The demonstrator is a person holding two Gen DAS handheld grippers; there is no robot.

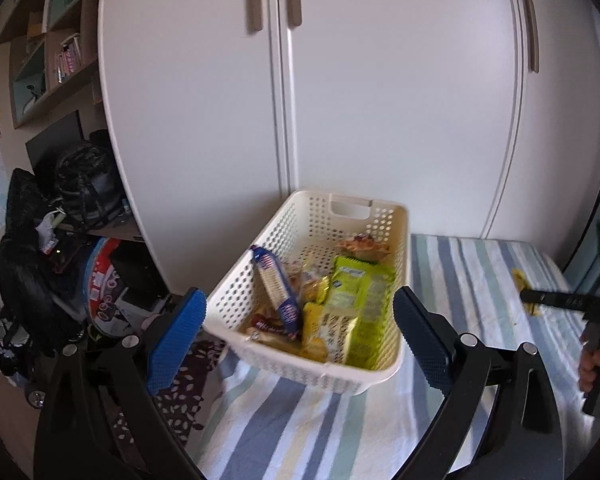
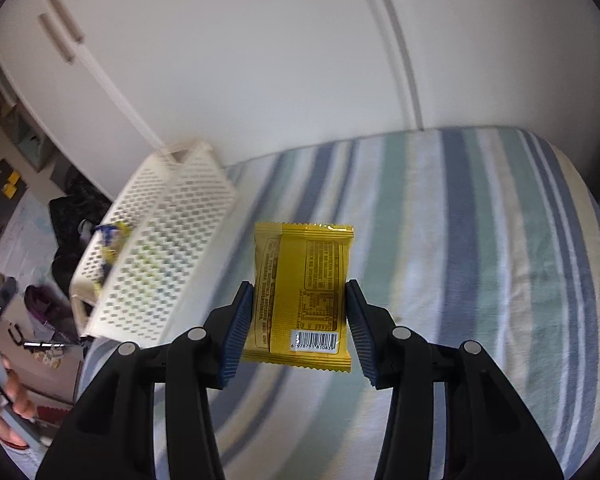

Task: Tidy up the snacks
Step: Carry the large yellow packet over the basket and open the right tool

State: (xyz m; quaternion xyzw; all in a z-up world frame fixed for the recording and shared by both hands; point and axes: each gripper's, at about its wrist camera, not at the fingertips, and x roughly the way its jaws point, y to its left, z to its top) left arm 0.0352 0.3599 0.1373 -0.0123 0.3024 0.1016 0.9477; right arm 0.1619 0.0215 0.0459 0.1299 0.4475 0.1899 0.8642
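Barcode side of yellow packet (image 2: 302, 296) faces up between right gripper (image 2: 300, 330) pads.

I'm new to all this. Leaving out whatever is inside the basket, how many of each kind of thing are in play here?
White basket: 1
Hand-held grippers: 2, the left hand-held gripper, open, and the right hand-held gripper
Yellow packet outside the basket, gripped by the right one: 1
Total: 4
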